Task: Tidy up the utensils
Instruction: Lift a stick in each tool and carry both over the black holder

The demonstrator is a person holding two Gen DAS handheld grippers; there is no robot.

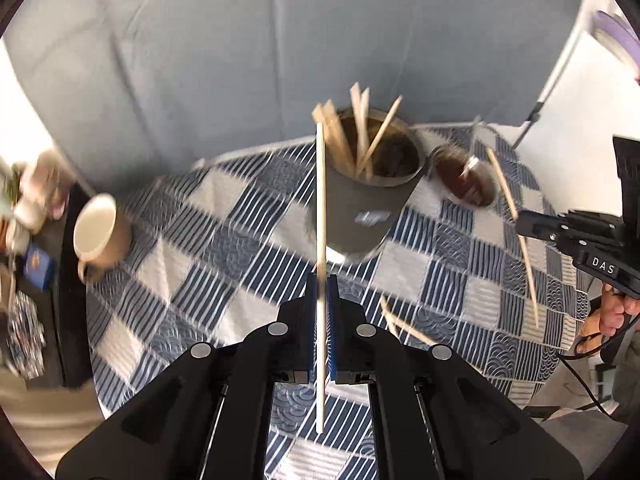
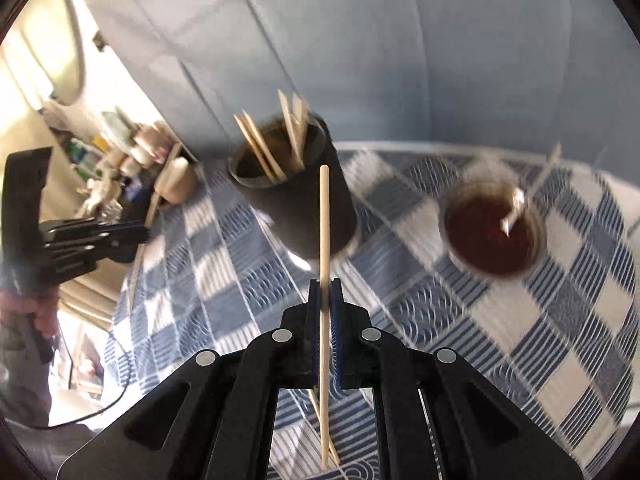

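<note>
My left gripper [image 1: 321,280] is shut on a wooden chopstick [image 1: 320,208] held upright above the checked cloth, in front of a dark cup [image 1: 368,208] that holds several chopsticks. My right gripper [image 2: 325,284] is shut on another chopstick [image 2: 324,220], just in front of the same dark cup [image 2: 304,200]. The right gripper also shows at the right of the left wrist view [image 1: 520,222], holding its chopstick [image 1: 516,232]. The left gripper shows at the left of the right wrist view [image 2: 140,236]. Loose chopsticks [image 1: 404,326] lie on the cloth.
A round table carries a blue and white checked cloth [image 1: 224,240]. A small metal cup with a spoon [image 2: 494,232] stands to the right of the dark cup. A beige mug [image 1: 100,236] stands at the left. A cluttered shelf [image 2: 120,160] is beyond the table's left edge.
</note>
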